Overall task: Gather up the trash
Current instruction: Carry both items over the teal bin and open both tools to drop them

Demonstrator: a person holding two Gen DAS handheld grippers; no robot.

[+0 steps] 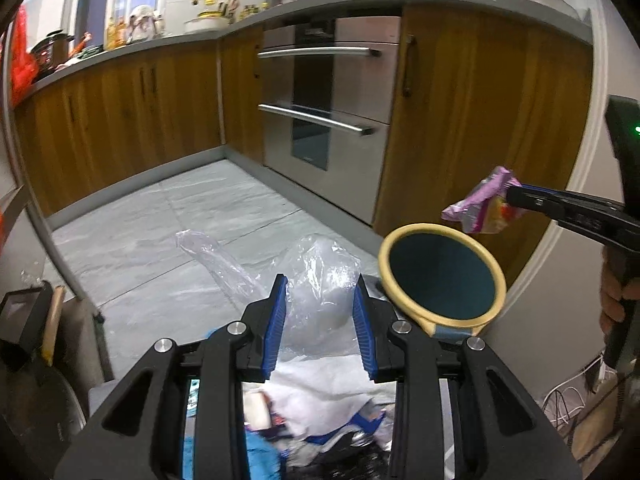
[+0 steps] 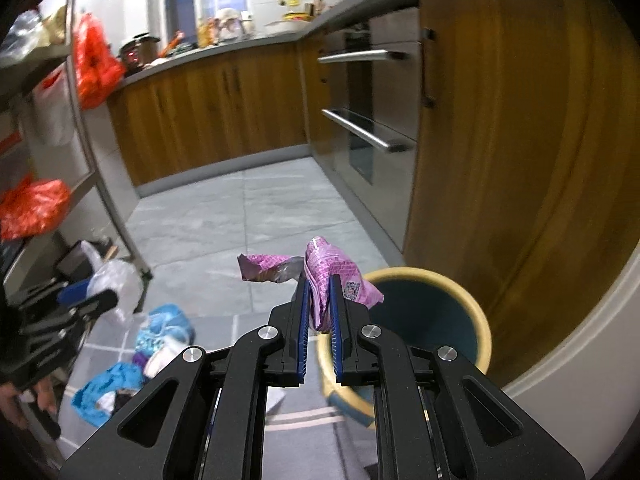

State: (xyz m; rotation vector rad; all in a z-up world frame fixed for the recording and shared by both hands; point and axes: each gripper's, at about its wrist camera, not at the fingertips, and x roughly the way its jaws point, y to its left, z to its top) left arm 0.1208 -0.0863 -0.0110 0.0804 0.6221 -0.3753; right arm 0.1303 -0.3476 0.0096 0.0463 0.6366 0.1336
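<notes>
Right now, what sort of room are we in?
A home kitchen, most likely: wooden cabinets under a cluttered counter and a built-in steel oven.

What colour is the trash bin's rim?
Pale yellow rim, dark teal inside; clearest in the left wrist view.

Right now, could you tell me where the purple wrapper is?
The purple wrapper is clamped in the right hand-held gripper, held above the yellow-rimmed bin beside the wooden cabinet.

Both wrist views low, floorward, sharing bin (image 1: pixel 442 276) (image 2: pixel 424 320) and oven (image 1: pixel 324 108).
</notes>
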